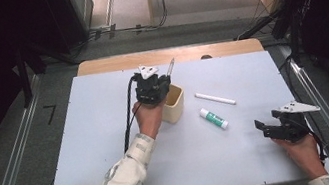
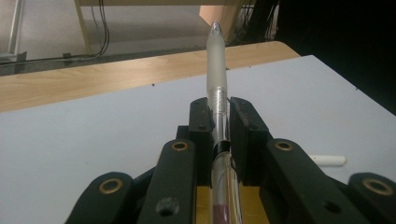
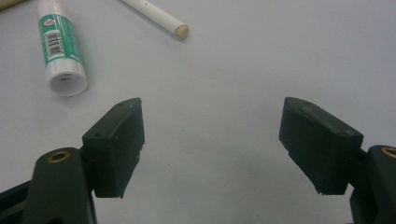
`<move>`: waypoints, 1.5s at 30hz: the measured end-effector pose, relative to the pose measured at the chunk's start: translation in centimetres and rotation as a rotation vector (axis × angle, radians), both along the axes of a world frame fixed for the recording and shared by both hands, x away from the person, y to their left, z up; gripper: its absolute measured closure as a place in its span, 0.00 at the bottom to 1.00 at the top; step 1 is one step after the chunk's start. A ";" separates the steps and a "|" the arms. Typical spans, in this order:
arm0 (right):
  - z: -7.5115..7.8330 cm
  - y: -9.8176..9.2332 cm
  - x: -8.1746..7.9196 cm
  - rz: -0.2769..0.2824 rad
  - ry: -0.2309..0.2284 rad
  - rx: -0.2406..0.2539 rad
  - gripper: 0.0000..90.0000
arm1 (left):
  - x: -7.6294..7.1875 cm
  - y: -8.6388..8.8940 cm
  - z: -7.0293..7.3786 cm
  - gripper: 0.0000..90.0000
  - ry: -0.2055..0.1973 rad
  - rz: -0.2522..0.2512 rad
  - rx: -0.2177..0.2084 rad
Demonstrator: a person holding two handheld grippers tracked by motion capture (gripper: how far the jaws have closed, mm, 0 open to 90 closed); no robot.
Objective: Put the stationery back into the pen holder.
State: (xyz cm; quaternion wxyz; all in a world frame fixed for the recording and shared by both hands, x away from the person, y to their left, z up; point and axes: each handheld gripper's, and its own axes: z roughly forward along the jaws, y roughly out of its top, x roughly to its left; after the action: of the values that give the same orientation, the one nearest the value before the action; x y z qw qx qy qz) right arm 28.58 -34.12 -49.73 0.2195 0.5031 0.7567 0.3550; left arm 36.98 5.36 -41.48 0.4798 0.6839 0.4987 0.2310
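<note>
High view: glue stick (white stick beside)

Our left gripper is raised over the table's middle, jaws clamped on a pen. Our right gripper sits low near the table's right edge, apparently resting there, jaws spread wide and empty.

We find even overhead light on the white table, dark surroundings, soft shadows, slight graininess, and blurred near jaws in both gripper views.
</note>
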 end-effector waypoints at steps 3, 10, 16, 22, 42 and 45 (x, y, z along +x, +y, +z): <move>0.0 -0.1 0.0 0.000 0.000 -0.002 0.23 | 0.2 -0.1 -0.2 0.90 -0.001 0.002 -0.004; 0.0 -0.1 0.0 -0.001 0.002 -0.002 0.23 | 0.5 -0.2 -0.5 0.90 -0.002 0.005 -0.005; 0.0 -0.1 0.0 0.000 0.002 0.000 0.23 | 0.8 -0.3 -0.8 0.90 0.002 0.006 0.005; -0.1 -0.1 0.0 0.003 0.002 0.000 0.23 | 0.8 -0.5 -1.0 0.90 0.002 0.008 0.006; -0.1 -0.2 0.0 0.004 0.003 -0.001 0.23 | 0.3 -0.7 -1.0 0.89 -0.001 -0.012 0.043; -0.1 -0.2 0.0 0.003 0.003 -0.003 0.23 | 0.1 -0.7 -1.1 0.89 0.002 -0.012 0.046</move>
State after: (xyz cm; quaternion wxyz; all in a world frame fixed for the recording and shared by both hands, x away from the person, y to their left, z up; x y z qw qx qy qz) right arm 28.59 -34.29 -49.81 0.2187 0.5020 0.7583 0.3537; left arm 37.07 4.71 -42.56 0.4647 0.6980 0.4896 0.2390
